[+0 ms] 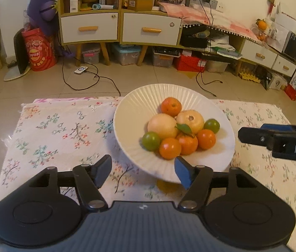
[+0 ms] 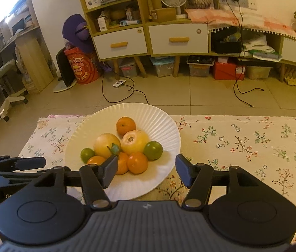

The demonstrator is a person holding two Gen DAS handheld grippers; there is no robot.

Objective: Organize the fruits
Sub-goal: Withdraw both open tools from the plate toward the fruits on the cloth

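A white ribbed plate (image 2: 164, 126) stood on the floral tablecloth (image 2: 242, 142), near the cloth's far edge and left of its middle. Heaped in it were four oranges (image 2: 125, 125), two pale yellow fruits (image 2: 134, 141) and two green ones (image 2: 153, 150). The right gripper (image 2: 145, 172) hung over the plate's near rim, jaws apart with nothing between them. The left gripper (image 1: 142, 171) hovered at the plate's near-left rim, jaws likewise apart and empty, the fruit lying just beyond both.

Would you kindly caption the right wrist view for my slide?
Open right tongs above a white plate of oranges, limes and yellow fruits on a floral cloth.
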